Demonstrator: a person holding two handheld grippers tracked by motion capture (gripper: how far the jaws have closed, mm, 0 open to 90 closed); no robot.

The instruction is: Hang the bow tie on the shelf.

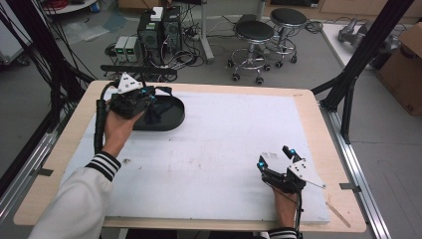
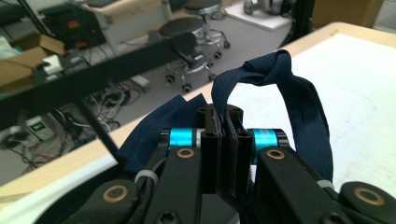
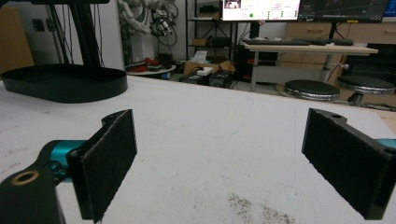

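My left gripper (image 1: 152, 95) hovers over the black oval tray (image 1: 175, 119) at the far left of the table. In the left gripper view its jaws are shut (image 2: 223, 116) on a dark navy cloth (image 2: 299, 93), which loops up above the fingertips and hangs down on both sides. In the high view the cloth (image 1: 158, 108) dangles over the tray. My right gripper (image 1: 274, 156) rests near the front right of the white mat, held by a hand. Its two black pads stand wide apart (image 3: 219, 154) with nothing between them. The tray (image 3: 65, 84) lies far off at the left of the right gripper view.
A white mat (image 1: 224, 149) covers most of the wooden table. Beyond the far edge are two stools (image 1: 254, 35), computer boxes (image 1: 159, 27) and cables on the floor. Black frame posts (image 1: 348, 84) stand at the right, with a cardboard box (image 1: 405, 64) behind them.
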